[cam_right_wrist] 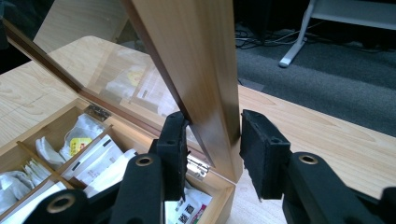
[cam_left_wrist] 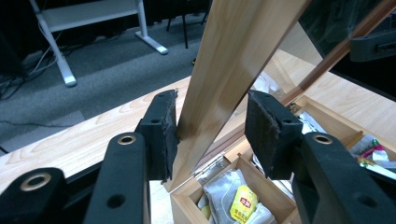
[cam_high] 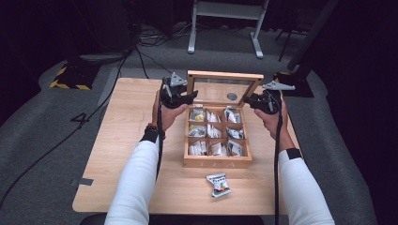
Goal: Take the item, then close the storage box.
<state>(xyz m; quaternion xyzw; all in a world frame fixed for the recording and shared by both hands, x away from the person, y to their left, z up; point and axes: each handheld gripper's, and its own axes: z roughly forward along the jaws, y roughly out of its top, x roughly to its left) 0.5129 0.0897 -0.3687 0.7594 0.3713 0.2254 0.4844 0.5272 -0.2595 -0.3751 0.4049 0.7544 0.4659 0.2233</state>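
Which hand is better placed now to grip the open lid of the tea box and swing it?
Left, by a little. The left gripper has a side rail of the lid between its jaws, one pad already against the wood. The right gripper straddles the other rail, but its outer pad stands apart.

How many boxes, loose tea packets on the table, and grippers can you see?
Box: 1
Loose packet: 1
Hand-held grippers: 2, left hand-held gripper and right hand-held gripper
Total: 4
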